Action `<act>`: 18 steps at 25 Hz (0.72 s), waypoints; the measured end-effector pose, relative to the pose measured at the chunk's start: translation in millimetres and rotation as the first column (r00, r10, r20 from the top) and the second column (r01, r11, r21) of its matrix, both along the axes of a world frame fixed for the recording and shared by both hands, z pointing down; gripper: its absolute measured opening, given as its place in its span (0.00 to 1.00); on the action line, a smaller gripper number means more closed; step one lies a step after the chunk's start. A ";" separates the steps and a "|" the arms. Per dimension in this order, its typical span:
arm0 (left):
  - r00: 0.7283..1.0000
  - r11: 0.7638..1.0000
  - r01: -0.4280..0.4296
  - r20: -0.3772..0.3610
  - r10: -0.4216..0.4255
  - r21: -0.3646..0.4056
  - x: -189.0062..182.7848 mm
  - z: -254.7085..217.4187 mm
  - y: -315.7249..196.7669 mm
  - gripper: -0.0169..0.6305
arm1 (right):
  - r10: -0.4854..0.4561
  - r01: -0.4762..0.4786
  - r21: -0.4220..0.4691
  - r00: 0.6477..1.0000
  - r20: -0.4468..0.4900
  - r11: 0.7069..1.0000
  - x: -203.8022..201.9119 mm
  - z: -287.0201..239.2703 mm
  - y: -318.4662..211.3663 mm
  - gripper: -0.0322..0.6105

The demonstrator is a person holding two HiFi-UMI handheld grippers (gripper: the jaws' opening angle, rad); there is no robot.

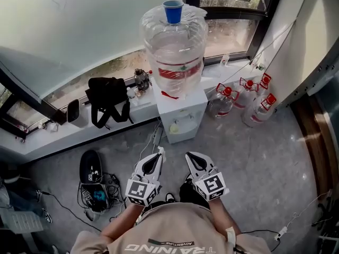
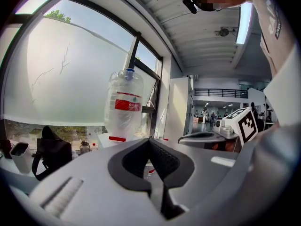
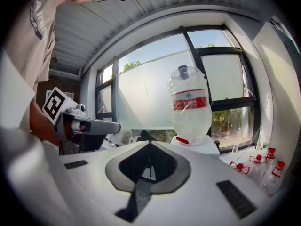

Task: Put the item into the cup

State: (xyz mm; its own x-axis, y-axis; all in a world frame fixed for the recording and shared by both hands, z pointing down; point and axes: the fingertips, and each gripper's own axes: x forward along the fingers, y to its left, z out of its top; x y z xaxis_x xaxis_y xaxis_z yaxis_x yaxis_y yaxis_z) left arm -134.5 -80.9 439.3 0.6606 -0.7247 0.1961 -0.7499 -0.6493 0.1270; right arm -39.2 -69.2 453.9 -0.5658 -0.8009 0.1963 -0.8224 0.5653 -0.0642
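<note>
Left gripper [image 1: 159,152] and right gripper [image 1: 190,156] hang side by side, low before the person's chest, tips toward a dispenser [image 1: 183,118] by the window. On it stands an upturned jug [image 1: 174,52], and the blue cup [image 1: 173,11] sits upright on the jug's top, well apart from both grippers.

Left gripper view: jaws pressed together, nothing between them; jug and cup rise ahead.

Right gripper view: jaws likewise closed and empty, jug ahead and slightly right, bottles [image 3: 278,167] low at right.
</note>
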 end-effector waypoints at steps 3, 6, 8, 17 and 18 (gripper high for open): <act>1.000 1.000 0.006 0.017 -0.006 0.000 16.4 1.6 -21.2 0.04 | -0.025 0.026 0.011 1.000 -0.008 1.000 12.6 0.1 -23.3 0.07; 1.000 1.000 0.001 0.024 -0.001 0.007 37.7 -0.1 -42.5 0.04 | -0.026 0.026 0.008 1.000 -0.002 1.000 31.3 2.7 -45.3 0.07; 0.999 1.000 -0.002 0.032 0.002 0.007 50.6 0.2 -54.1 0.04 | -0.028 0.028 -0.002 1.000 0.007 1.000 42.5 6.5 -57.1 0.07; 0.998 0.998 0.021 0.064 -0.016 -0.065 79.9 26.3 -85.4 0.04 | -0.095 0.094 -0.046 0.995 -0.032 0.995 60.8 32.4 -82.2 0.07; 0.998 0.997 0.017 0.068 -0.012 -0.076 82.0 30.2 -88.1 0.04 | -0.100 0.098 -0.051 0.994 -0.038 0.994 60.5 35.6 -84.0 0.07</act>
